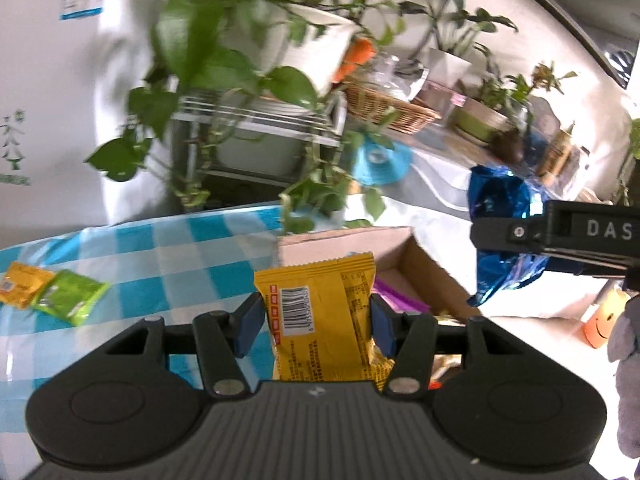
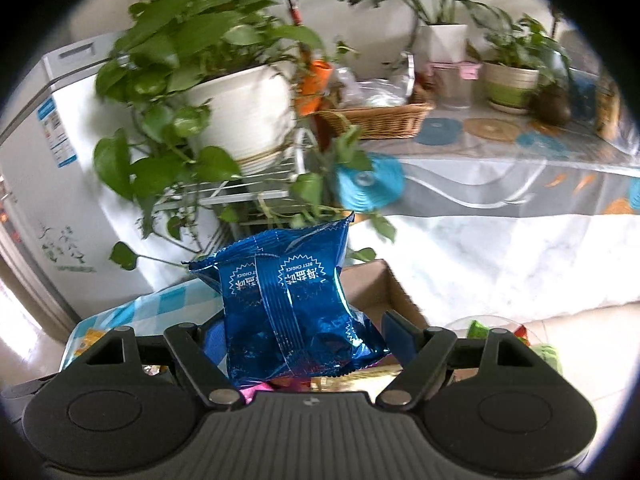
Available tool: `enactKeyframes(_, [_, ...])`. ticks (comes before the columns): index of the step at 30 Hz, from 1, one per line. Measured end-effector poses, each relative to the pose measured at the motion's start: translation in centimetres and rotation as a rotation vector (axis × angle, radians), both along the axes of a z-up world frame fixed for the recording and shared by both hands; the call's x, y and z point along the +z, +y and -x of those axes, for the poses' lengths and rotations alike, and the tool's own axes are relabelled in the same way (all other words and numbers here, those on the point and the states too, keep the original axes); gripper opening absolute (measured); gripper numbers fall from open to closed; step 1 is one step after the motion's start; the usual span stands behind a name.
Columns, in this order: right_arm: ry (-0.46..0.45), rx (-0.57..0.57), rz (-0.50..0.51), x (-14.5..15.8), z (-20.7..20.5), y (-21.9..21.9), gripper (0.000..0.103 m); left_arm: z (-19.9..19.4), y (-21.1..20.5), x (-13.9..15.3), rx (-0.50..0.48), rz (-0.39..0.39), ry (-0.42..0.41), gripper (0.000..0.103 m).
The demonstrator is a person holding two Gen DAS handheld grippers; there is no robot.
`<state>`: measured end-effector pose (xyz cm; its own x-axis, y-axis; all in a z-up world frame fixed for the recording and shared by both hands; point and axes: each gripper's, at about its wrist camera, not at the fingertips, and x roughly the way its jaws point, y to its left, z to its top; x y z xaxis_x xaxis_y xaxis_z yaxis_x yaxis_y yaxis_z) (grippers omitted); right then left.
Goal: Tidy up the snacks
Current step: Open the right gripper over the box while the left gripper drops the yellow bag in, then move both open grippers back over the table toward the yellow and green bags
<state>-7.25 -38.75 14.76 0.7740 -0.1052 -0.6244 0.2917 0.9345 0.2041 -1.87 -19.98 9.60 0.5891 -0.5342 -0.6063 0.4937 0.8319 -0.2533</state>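
My left gripper point(image 1: 316, 320) is shut on a yellow snack packet point(image 1: 320, 312) with a barcode, held upright above the near edge of an open cardboard box point(image 1: 416, 264). My right gripper point(image 2: 308, 340) is shut on a shiny blue snack packet point(image 2: 292, 304), held above the same box point(image 2: 380, 292). In the left wrist view the right gripper's black finger point(image 1: 560, 236) and the blue packet point(image 1: 500, 216) show at the right. A purple wrapper point(image 1: 400, 296) lies inside the box. An orange packet point(image 1: 22, 288) and a green packet point(image 1: 68, 296) lie on the blue checked tablecloth point(image 1: 160, 256).
A large trailing pothos in a white pot point(image 2: 244, 108) stands on a white wire rack point(image 1: 256, 120) behind the table. A side table carries a wicker basket point(image 2: 380, 118), pots and coasters. A fridge point(image 2: 52, 128) stands at the left. An orange smiley object point(image 1: 602, 324) is at the right.
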Motion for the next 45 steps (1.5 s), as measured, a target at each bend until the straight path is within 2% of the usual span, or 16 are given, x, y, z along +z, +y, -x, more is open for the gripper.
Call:
enactKeyframes(15, [0.005, -0.065, -0.02, -0.2, 1.3, -2.5, 0.083, 3.9, -5.9, -1.3, -0.218, -0.007, 0.05, 0.056])
enactKeyframes(17, [0.007, -0.069, -0.024, -0.3, 1.2, -2.7, 0.083, 4.4, -6.3, -1.3, -0.257, 0.0, 0.053, 0.059])
enactKeyframes(18, [0.009, -0.071, -0.026, -0.4, 1.3, -2.7, 0.083, 4.6, -6.5, -1.3, -0.268, -0.001, 0.054, 0.066])
enactKeyframes(19, [0.01, -0.074, -0.029, -0.5, 1.3, -2.7, 0.083, 4.8, -6.5, -1.3, -0.269, -0.005, 0.049, 0.074])
enactKeyframes(21, [0.012, -0.073, -0.039, -0.6, 1.2, -2.8, 0.083, 4.9, -6.4, -0.9, -0.262, -0.013, 0.034, 0.082])
enactKeyframes(24, [0.012, -0.077, -0.063, -0.8, 1.1, -3.0, 0.084, 4.8, -5.9, -0.4, -0.246, -0.032, 0.018, 0.089])
enactKeyframes(27, [-0.003, -0.076, -0.105, -0.8, 1.1, -3.3, 0.09, 4.4, -5.3, 0.1, -0.231, -0.045, 0.007, 0.089])
enactKeyframes(30, [-0.014, -0.08, -0.12, -0.8, 1.2, -3.2, 0.091, 4.0, -4.8, 0.3, -0.211, -0.053, 0.003, 0.092])
enactKeyframes(45, [0.006, -0.041, -0.109, -0.9, -0.1, -1.6, 0.092, 2.9, -1.6, -0.3, -0.139, -0.144, 0.019, 0.093])
